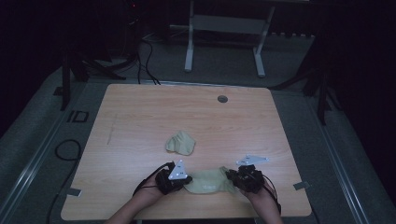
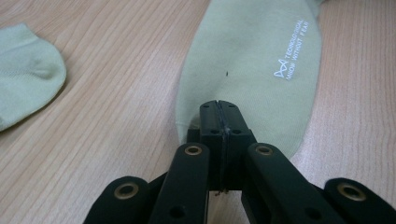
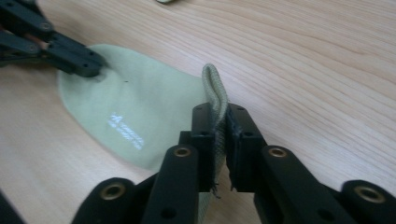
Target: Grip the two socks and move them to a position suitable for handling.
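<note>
Socks are the things in hand here. In the high view, a pale green sock (image 1: 208,182) lies flat near the front edge of the wooden surface (image 1: 140,121), stretched between the two grippers. The left gripper (image 1: 185,182) sits at one end of it and the right gripper (image 1: 230,176) at the other end. A second green sock (image 1: 180,143) lies bunched up a little farther back, near the middle, apart from both grippers. A small round hole (image 1: 222,99) is in the surface near the far edge. In the left gripper view, the left gripper (image 2: 219,108) is clenched tight on the rounded end of the sock (image 2: 252,65), with a thin bit of cloth pinched between the jaws. White letters are printed on the sock. The second sock (image 2: 25,70) lies off to the side, well apart. In the right gripper view, the right gripper (image 3: 220,122) is grasping the sock's (image 3: 140,112) edge, and a fold of the ribbed cuff sticks up between the jaws. The rest of the sock lies flat on the surface, and the left gripper (image 3: 95,69) holds its far end.
</note>
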The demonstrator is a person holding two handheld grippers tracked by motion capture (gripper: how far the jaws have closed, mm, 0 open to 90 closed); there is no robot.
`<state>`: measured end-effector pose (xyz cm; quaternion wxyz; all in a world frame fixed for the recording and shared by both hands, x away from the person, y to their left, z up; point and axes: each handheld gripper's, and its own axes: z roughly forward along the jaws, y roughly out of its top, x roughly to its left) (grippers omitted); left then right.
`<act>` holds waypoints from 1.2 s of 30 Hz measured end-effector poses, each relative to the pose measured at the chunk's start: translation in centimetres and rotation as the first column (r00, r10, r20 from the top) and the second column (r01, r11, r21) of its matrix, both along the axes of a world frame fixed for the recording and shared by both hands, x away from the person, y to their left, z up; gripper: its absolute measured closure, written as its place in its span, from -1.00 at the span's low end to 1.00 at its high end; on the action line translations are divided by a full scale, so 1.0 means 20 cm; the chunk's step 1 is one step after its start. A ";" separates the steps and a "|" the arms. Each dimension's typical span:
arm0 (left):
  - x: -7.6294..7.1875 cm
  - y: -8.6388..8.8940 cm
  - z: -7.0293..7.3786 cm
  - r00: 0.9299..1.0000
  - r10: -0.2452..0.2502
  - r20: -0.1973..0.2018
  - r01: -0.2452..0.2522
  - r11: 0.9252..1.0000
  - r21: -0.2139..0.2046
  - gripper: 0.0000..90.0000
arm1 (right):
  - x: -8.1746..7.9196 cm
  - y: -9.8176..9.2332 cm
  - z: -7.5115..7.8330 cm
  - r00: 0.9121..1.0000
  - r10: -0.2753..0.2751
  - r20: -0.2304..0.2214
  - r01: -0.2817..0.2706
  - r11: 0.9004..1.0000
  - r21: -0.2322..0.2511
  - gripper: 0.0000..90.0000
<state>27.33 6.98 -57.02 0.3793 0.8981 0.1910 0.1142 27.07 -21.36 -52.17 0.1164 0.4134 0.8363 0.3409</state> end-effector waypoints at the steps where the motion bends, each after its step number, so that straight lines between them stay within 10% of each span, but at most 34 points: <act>1: 0.00 0.00 0.00 1.000 0.000 0.000 0.000 1.000 0.000 0.98 | 0.00 0.00 0.00 1.000 0.000 0.000 0.000 1.000 0.000 0.76; 10: 0.01 0.00 0.00 1.000 -0.006 -0.002 0.006 1.000 0.001 0.98 | 0.03 0.00 0.02 1.000 -0.017 0.025 0.018 1.000 -0.020 0.79; 17: 0.02 0.01 0.00 1.000 -0.003 -0.018 0.002 1.000 -0.018 0.98 | 0.09 0.03 -0.13 0.999 0.017 -0.034 -0.021 0.993 -0.116 0.94; 36: 0.06 -0.02 -0.01 0.999 -0.053 -0.013 0.053 0.998 -0.033 0.98 | -0.01 -0.05 -0.14 0.999 -0.014 -0.031 0.010 0.992 -0.122 0.93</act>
